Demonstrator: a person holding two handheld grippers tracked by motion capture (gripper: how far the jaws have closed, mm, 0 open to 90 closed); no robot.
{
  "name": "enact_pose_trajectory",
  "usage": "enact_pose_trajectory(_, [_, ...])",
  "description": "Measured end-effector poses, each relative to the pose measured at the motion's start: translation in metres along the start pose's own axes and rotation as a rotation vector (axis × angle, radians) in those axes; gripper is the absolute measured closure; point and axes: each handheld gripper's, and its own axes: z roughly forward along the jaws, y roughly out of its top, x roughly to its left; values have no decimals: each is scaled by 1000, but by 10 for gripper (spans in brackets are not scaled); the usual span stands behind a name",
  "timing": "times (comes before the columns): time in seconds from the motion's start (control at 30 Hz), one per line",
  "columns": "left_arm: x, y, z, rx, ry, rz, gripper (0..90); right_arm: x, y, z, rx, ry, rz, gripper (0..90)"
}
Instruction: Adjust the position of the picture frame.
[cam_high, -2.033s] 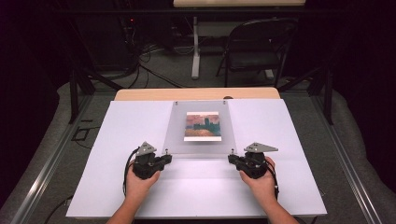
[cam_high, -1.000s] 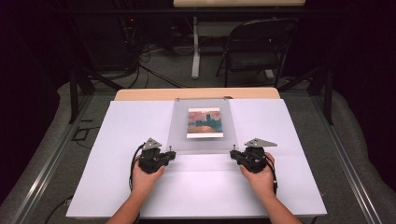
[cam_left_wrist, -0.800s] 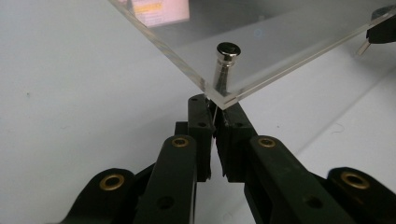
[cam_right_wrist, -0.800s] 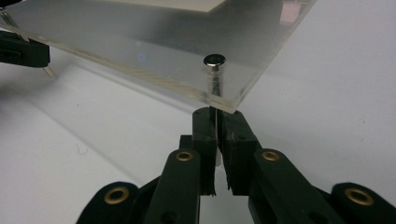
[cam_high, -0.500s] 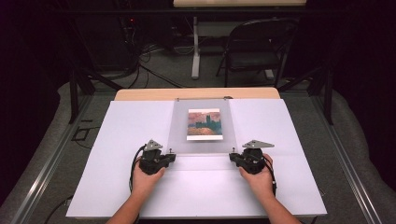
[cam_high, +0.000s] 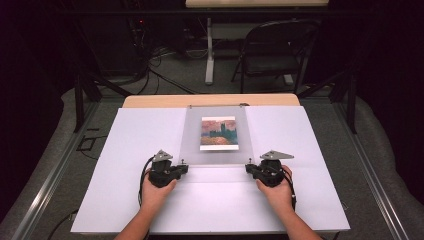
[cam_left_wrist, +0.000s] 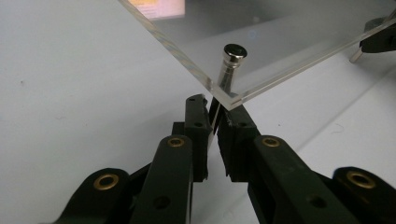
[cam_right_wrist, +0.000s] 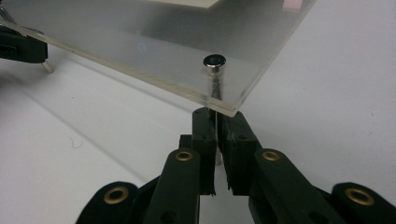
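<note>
My left gripper (cam_high: 183, 167) is nipped narrow on the metal pin (cam_left_wrist: 229, 65) at the near-left corner of the clear frame (cam_high: 192, 135), jaws just easing apart. The frame, with its picture (cam_high: 218, 133), lies mid-table (cam_high: 125, 150). My right gripper (cam_high: 248, 169) pinches the near-right pin (cam_right_wrist: 214, 70).

Clear acrylic frame (cam_high: 216, 134) with painting, mid-table
</note>
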Motion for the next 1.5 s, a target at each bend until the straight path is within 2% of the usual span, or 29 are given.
enact_pose_trajectory(0.1, [0, 0, -1, -13, -12, -7, 785, -1, -1, 0, -7, 6, 19, 823])
enact_pose_trajectory(0.23, [-3, -1, -1, -16, -24, -9, 714, 0, -3, -1, -13, 5, 31, 728])
enact_pose_trajectory(0.4, [-7, -2, -1, -21, -14, 19, 609, 4, -3, -3, -31, -14, 1, 608])
enact_pose_trajectory(0.6, [-9, -3, 0, -59, 30, 51, 439, 7, -5, -3, -37, -44, -51, 479])
enact_pose_trajectory(0.67, [-9, -4, -1, -68, 43, 56, 408, 8, -5, -4, -36, -48, -62, 451])
enact_pose_trajectory(1.07, [-8, -5, -3, -74, 58, 52, 361, 7, -5, -6, -46, -59, -74, 428])
enact_pose_trajectory(1.3, [-13, -6, -8, -51, 49, 61, 361, 9, -6, -10, -43, -72, -76, 432])
enact_pose_trajectory(1.37, [-16, -6, -11, -52, 47, 65, 354, 11, -7, -14, -21, -72, -79, 437])
enact_pose_trajectory(1.43, [-17, -8, -16, -32, 43, 70, 352, 14, -8, -18, -8, -76, -89, 437])
enact_pose_trajectory(1.5, [-18, -10, -21, -26, 54, 71, 352, 15, -8, -23, 6, -79, -90, 436])
